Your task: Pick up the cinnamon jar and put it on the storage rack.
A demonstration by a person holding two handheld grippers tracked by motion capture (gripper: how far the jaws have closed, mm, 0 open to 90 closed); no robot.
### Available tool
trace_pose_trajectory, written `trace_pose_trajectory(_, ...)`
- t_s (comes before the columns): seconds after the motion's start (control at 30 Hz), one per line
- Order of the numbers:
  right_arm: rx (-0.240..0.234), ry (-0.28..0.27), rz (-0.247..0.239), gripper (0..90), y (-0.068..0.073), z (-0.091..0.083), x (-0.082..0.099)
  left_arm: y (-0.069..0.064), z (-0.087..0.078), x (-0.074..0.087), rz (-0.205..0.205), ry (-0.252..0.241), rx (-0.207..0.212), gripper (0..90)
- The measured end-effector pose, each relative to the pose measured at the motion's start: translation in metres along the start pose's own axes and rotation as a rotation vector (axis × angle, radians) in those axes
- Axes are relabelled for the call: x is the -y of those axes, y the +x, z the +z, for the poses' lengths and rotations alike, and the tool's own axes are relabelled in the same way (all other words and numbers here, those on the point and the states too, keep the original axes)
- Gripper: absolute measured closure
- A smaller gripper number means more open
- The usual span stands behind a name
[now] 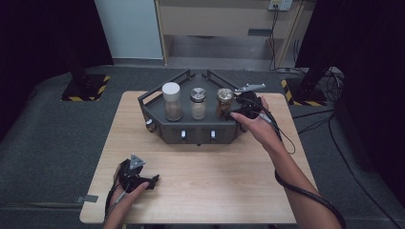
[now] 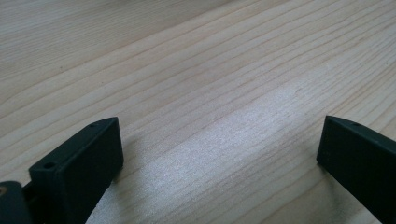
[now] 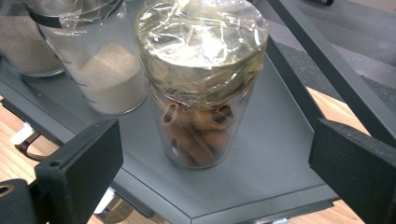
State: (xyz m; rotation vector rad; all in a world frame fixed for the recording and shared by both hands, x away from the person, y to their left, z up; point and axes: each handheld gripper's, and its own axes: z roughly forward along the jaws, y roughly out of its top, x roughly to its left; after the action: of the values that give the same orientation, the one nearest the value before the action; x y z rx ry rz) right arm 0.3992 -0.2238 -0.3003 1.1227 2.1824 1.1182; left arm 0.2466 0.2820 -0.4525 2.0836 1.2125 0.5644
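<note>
On the table (image 1: 200,191) a tray (image 1: 157,117) sits toward the far edge, holding three jars in a row: white-lidded jar (image 1: 172,101) left, middle jar (image 1: 198,103), cinnamon jar (image 1: 224,101) right. The right gripper (image 1: 235,113) is just beside that one; the left gripper (image 1: 154,181) rests near-left.

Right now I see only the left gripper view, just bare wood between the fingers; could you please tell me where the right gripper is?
Observer: The right gripper is at the right end of the dark tray, facing a jar of brown sticks.
Operator: Is it holding that jar?
Observer: No; its fingers stand open, one on either side of the jar, apart from the glass.
Operator: Thank you. Is anything close beside that jar?
Observer: A jar of pale powder stands next to it on the same tray.
</note>
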Motion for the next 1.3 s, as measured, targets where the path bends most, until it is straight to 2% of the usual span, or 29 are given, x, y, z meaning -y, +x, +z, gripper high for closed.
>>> trace_pose_trajectory(0.9, -0.007, 0.012, -0.006, 3.9, -0.002, -0.011, 0.014, 0.000, 0.000, 0.000, 0.002, 0.002, 0.000, 0.0)
trace_pose_trajectory(1.3, -0.005, 0.016, -0.006, 3.9, -0.005, -0.020, 0.027, 0.000, 0.000, 0.000, 0.002, 0.002, 0.000, 0.0)
